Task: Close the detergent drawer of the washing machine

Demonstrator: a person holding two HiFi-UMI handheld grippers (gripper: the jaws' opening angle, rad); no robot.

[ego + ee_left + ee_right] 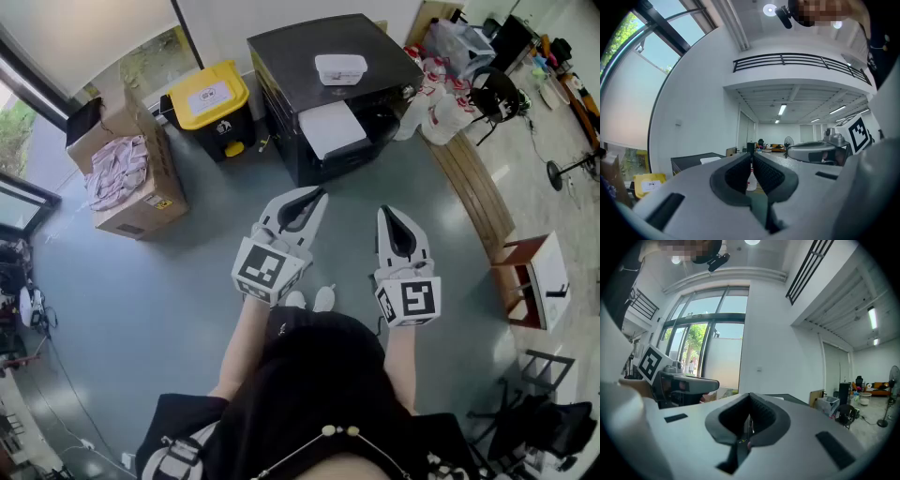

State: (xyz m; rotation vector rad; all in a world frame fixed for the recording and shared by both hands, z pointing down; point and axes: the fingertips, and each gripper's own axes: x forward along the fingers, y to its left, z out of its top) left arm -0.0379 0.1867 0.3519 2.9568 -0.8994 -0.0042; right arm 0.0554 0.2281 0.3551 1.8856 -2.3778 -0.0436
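The dark washing machine (pixel 319 84) stands on the floor ahead of me, with a white tub (pixel 340 68) on its top. A white part (pixel 330 127), which looks like the detergent drawer, juts out at its front. Well short of the machine, both grippers are held level in the air. My left gripper (pixel 317 194) is shut and empty, and so is my right gripper (pixel 389 213). In the left gripper view the jaws (pixel 751 158) meet with the machine (pixel 693 161) far off at the left. The right gripper (pixel 749 403) likewise holds nothing in its own view.
A yellow-lidded bin (pixel 214 103) stands left of the machine, and a cardboard box (pixel 131 178) with cloth further left. White jugs (pixel 439 108) crowd its right side. A small wooden cabinet (pixel 534 279) stands at the right, with grey floor between me and the machine.
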